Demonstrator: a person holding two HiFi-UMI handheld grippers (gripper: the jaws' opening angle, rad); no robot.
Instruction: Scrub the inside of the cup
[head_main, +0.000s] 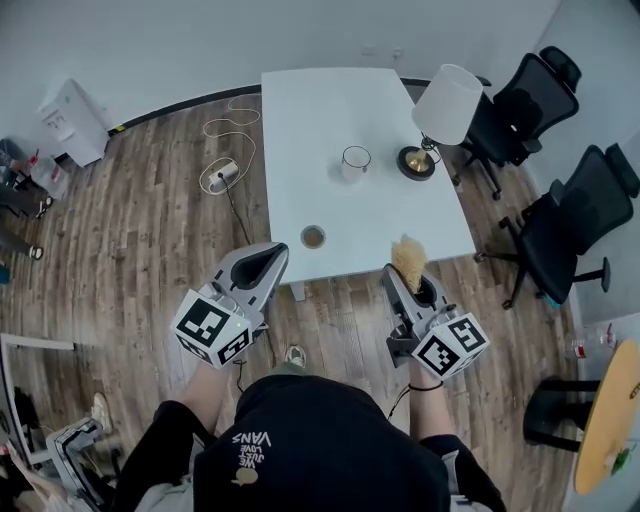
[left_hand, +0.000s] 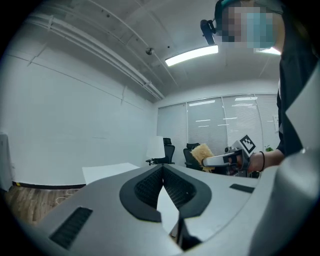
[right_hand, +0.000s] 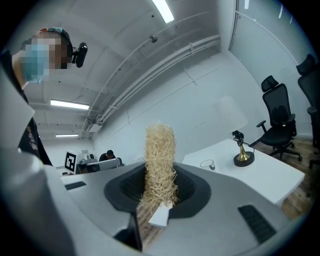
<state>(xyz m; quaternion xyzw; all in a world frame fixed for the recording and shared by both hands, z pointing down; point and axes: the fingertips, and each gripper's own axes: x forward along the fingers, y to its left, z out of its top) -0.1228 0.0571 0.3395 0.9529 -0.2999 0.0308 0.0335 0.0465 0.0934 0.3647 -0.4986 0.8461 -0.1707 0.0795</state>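
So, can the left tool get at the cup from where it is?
Probably yes. The left tool is shut and empty, and only a small dish lies near the path across the table to the cup. It would need to open first.

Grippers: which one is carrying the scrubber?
The right gripper: its jaws clamp the straw-coloured scrubber. The left gripper is shut on nothing.
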